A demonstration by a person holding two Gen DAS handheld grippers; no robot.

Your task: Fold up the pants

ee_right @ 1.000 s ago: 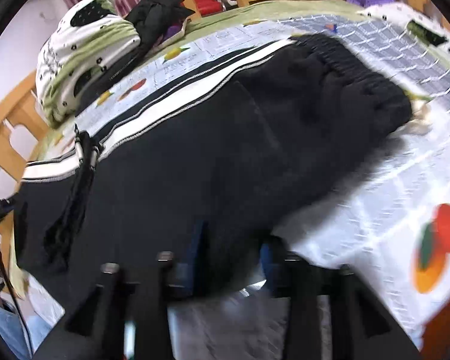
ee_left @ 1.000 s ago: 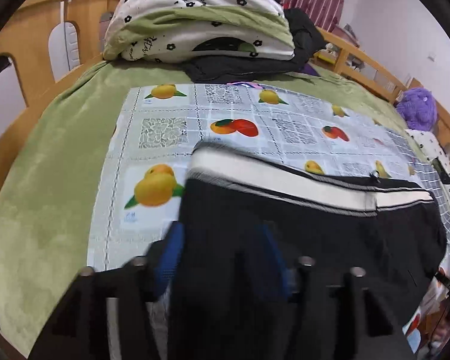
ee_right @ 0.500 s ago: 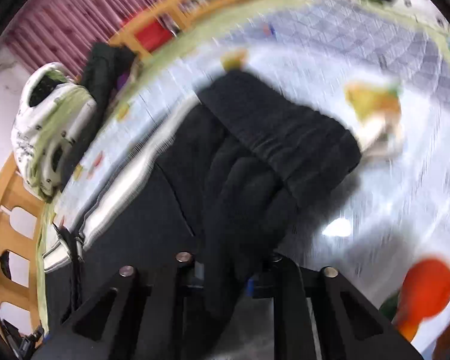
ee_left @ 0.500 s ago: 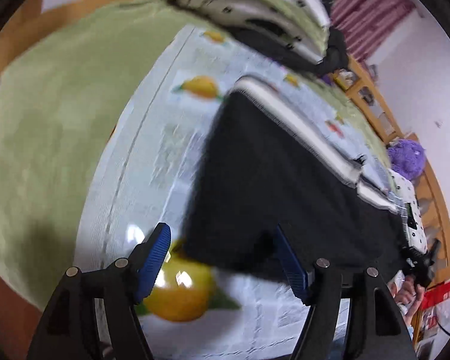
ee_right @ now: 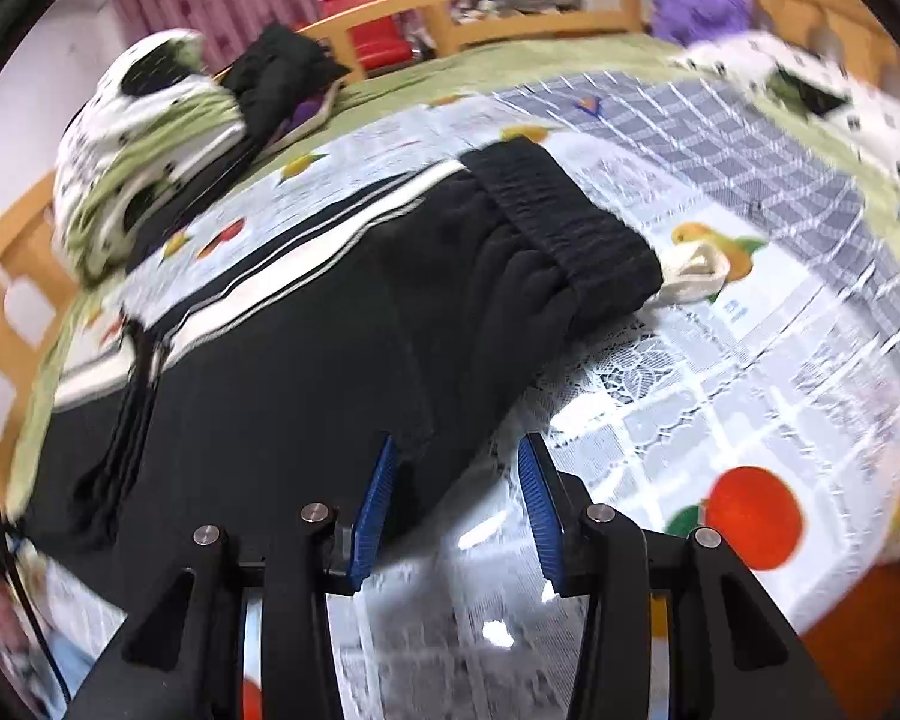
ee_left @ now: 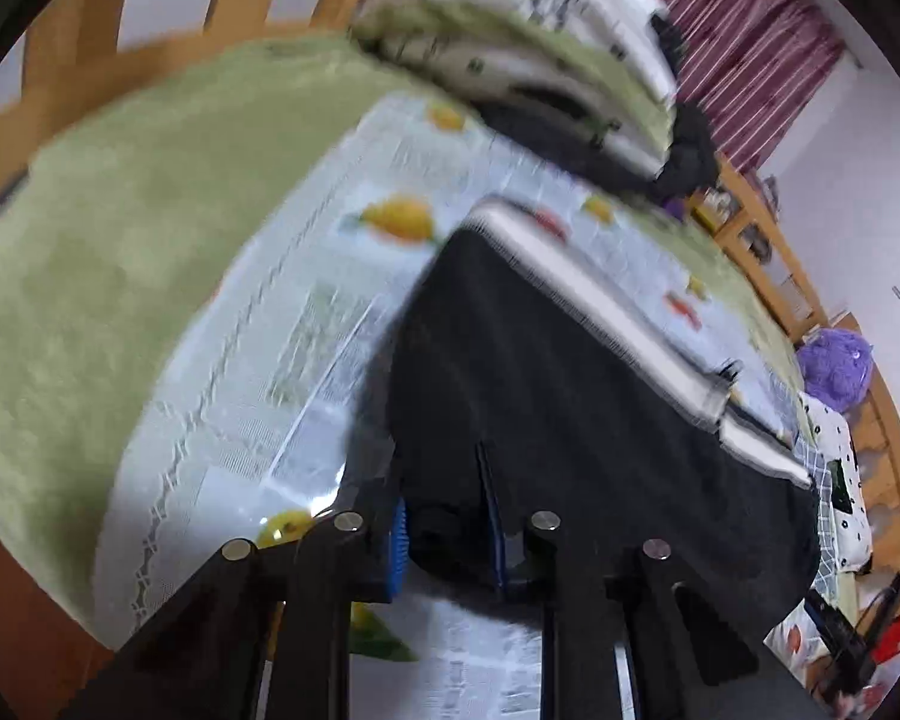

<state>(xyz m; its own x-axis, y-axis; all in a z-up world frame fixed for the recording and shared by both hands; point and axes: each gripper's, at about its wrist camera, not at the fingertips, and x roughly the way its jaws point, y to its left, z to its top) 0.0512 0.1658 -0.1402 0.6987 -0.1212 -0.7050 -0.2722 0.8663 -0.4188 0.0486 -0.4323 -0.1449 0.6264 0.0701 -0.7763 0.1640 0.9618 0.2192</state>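
Black pants spread flat on the fruit-print cloth over the bed. Left tongs closing, pinching the near pants edge. Right tongs opening, pants edge between the blue pads, not squeezed.

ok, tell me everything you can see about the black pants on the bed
The pants are black, soft-looking fabric with a white side stripe and a ribbed elastic waistband. They lie flat, apparently folded leg over leg, on the fruit-print cloth covering the bed. The left hand-held gripper is closing on the hem end, fabric between its pads. The right hand-held gripper is opening, with the near edge between its blue pads.
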